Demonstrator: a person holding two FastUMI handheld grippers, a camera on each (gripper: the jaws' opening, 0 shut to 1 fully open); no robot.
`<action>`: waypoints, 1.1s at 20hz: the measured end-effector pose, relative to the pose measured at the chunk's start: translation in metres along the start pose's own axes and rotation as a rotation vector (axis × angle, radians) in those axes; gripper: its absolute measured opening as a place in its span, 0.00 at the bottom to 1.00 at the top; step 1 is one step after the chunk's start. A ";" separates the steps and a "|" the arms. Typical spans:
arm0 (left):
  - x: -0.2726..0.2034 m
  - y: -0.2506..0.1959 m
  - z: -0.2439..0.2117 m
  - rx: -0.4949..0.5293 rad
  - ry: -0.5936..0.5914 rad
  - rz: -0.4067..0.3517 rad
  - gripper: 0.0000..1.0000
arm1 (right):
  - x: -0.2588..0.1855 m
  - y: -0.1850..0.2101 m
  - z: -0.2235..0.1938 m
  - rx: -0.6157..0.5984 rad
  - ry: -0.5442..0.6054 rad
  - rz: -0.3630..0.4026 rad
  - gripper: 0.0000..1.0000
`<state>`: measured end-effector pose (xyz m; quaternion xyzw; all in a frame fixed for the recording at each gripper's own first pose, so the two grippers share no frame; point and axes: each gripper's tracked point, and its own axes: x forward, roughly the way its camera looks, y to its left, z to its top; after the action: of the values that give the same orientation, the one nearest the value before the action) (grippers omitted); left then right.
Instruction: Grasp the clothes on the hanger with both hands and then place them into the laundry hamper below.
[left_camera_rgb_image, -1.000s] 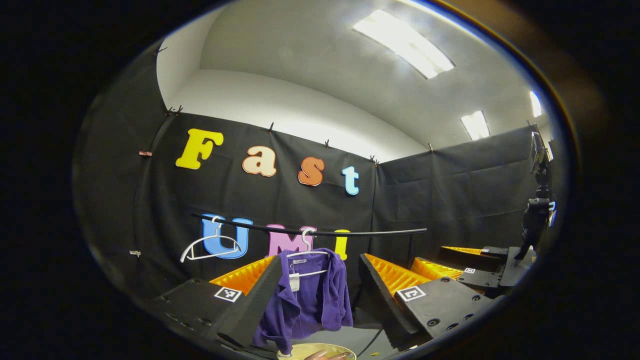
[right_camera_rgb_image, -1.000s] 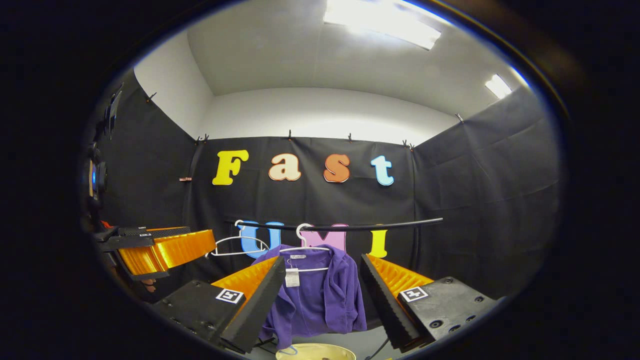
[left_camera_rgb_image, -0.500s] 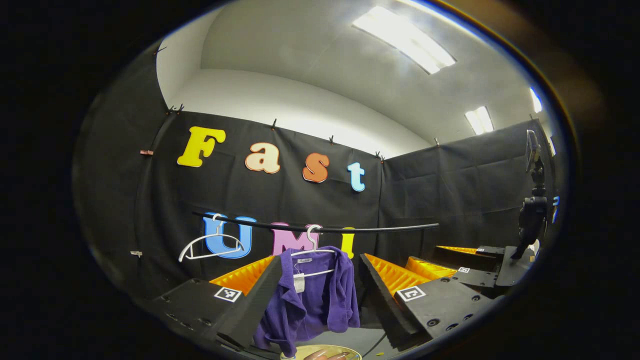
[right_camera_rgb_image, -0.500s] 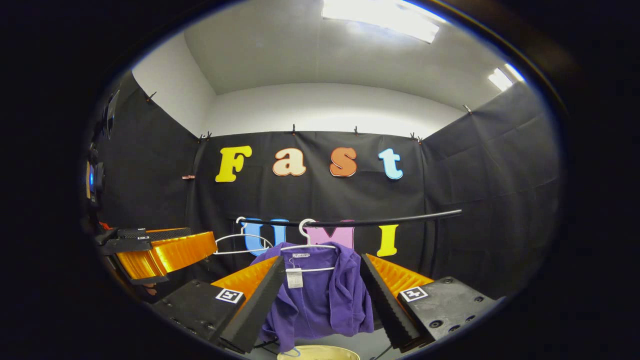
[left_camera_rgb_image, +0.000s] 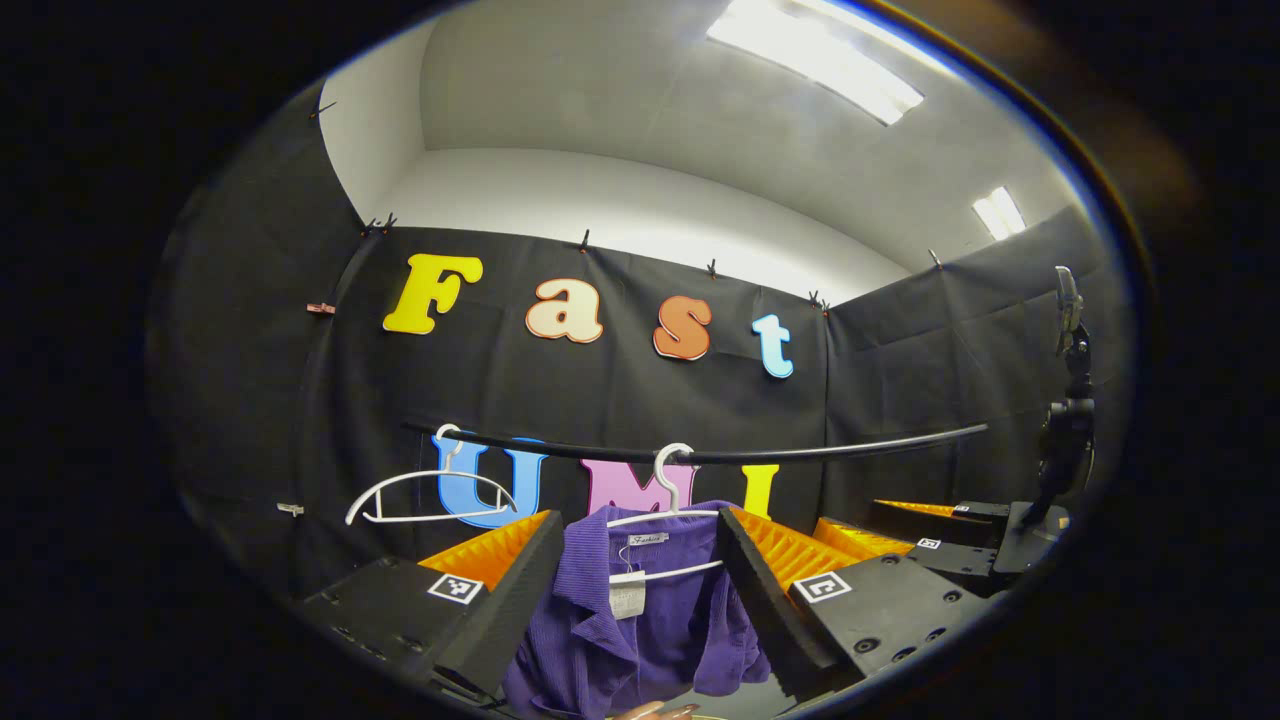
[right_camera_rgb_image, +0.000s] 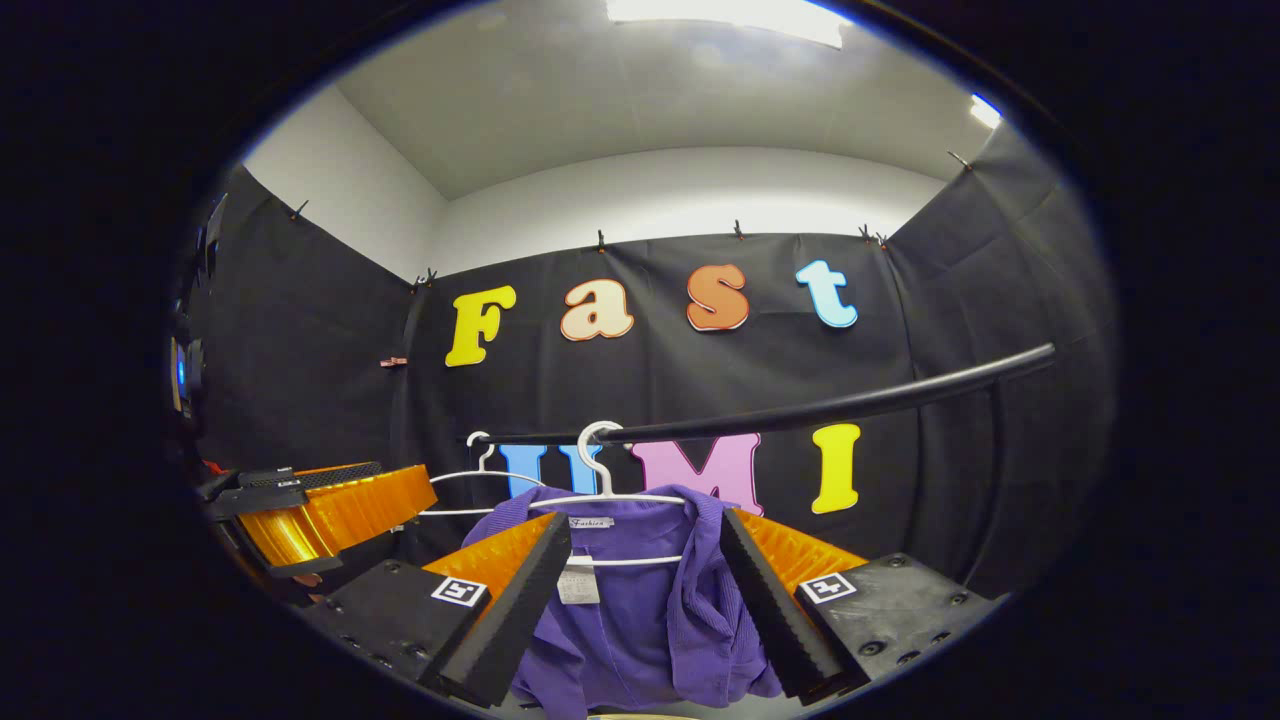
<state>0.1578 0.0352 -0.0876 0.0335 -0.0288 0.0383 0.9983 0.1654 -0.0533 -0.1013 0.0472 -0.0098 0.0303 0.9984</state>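
- Left gripper (left_camera_rgb_image: 640, 560) and right gripper (right_camera_rgb_image: 645, 570): fingers apart, framing the shirt, not yet touching it.
- Purple shirt (right_camera_rgb_image: 640, 610) hangs on a white hanger (left_camera_rgb_image: 665, 520) from the rail (right_camera_rgb_image: 800, 412).
- Approach step; next, close on both shoulders.

We're in a recording booth, not a home: black cloth (right_camera_rgb_image: 660, 380) is clipped up as walls on every side, with plain white wall (right_camera_rgb_image: 680, 205) above and strip lights (left_camera_rgb_image: 815, 60) in the ceiling. A black rail (right_camera_rgb_image: 800, 412) spans the booth with white hangers, and a camera stand (left_camera_rgb_image: 1065, 440) waits far right.
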 end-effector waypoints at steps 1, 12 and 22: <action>0.008 -0.002 -0.008 0.001 0.003 0.012 0.97 | 0.009 -0.008 -0.010 0.001 0.003 -0.002 0.98; 0.035 0.028 -0.112 -0.061 0.104 0.257 0.95 | 0.070 -0.016 -0.123 -0.025 0.124 0.139 0.98; 0.082 0.053 -0.196 -0.188 0.244 0.371 0.95 | 0.115 -0.044 -0.193 -0.062 0.244 0.085 0.99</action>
<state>0.2456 0.1072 -0.2747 -0.0704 0.0830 0.2218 0.9690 0.2860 -0.0720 -0.2950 0.0116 0.1089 0.0776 0.9909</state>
